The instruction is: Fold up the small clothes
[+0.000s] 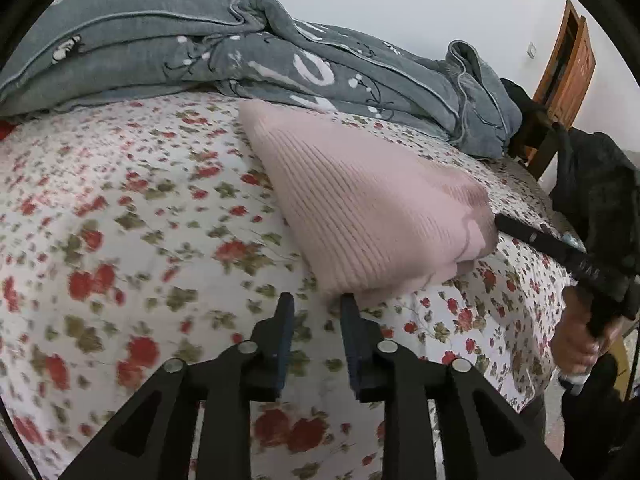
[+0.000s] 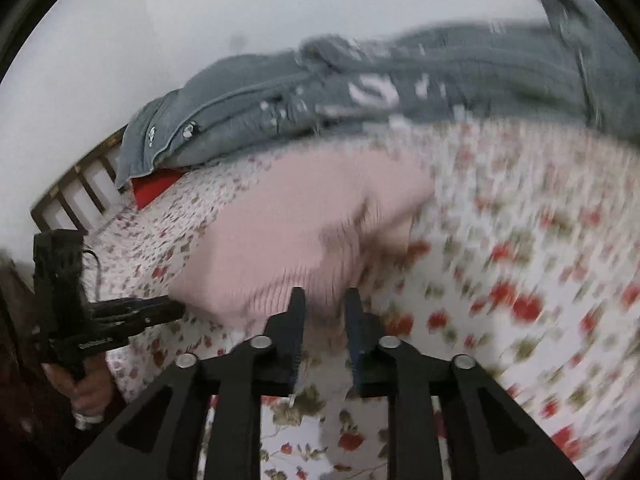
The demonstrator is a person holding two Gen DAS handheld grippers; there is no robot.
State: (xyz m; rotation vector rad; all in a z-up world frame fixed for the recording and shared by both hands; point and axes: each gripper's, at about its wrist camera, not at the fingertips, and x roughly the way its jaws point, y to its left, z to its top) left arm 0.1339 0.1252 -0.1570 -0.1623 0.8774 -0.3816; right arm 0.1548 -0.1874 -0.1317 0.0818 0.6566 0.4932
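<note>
Where sweater (image 1: 360, 208) ends, floral sheet (image 1: 120, 220) lies bare.

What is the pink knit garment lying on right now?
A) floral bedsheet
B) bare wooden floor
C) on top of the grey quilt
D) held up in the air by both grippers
A: the pink knit garment lies folded on the floral bedsheet, in front of the grey quilt, and nothing is between the fingers of the left gripper.
</note>
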